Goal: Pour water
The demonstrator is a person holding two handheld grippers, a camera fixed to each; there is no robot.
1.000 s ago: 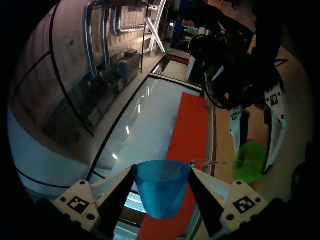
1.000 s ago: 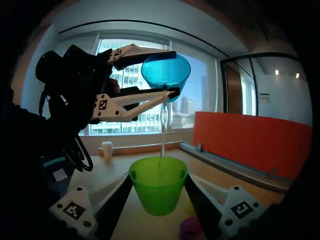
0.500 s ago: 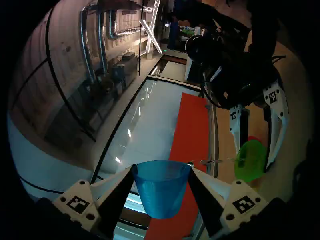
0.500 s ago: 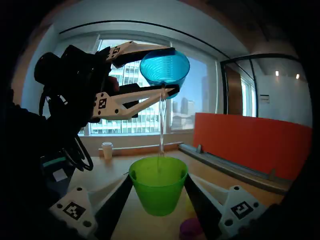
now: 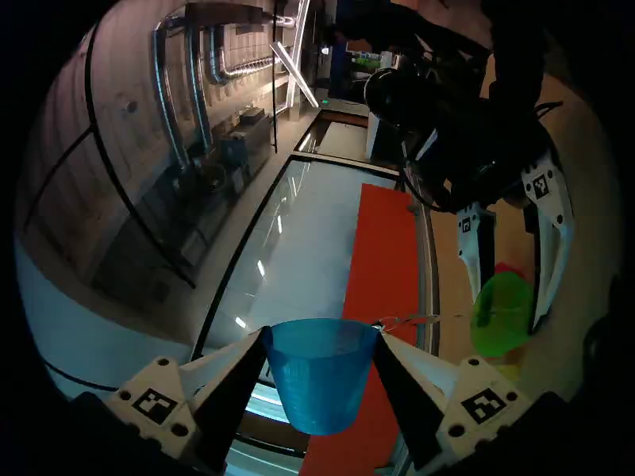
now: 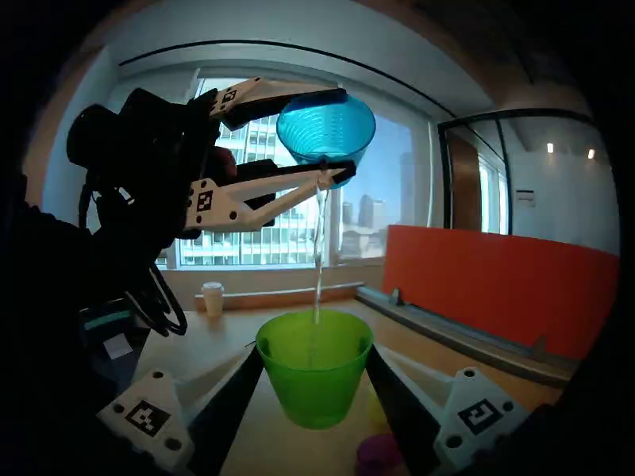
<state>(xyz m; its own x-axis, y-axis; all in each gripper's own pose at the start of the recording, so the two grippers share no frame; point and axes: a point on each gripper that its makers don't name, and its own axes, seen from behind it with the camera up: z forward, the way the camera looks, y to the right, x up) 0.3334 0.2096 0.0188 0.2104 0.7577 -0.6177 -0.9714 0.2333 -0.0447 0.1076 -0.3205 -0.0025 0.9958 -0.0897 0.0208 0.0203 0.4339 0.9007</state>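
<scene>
A blue translucent cup (image 5: 320, 371) is clamped between my left gripper's (image 5: 319, 379) fingers, tipped on its side. In the right gripper view the same blue cup (image 6: 326, 140) hangs high, and a thin stream of water (image 6: 318, 254) falls from its rim into a green cup (image 6: 314, 374). My right gripper (image 6: 315, 389) is shut on that green cup, which stands upright below the blue one. In the left gripper view the green cup (image 5: 501, 312) shows between the right gripper's white fingers (image 5: 475, 252).
A wooden table (image 6: 278, 444) lies under the green cup. An orange partition (image 6: 508, 282) runs along the right. A small white paper cup (image 6: 212, 297) stands near the window sill. A purple object (image 6: 379, 454) sits low by the right finger. A person's dark sleeve (image 6: 48, 317) fills the left.
The blue cup has risen slightly and shifted a little left in the right gripper view; the water stream has kept falling and grown longer. The green cup holds still.
</scene>
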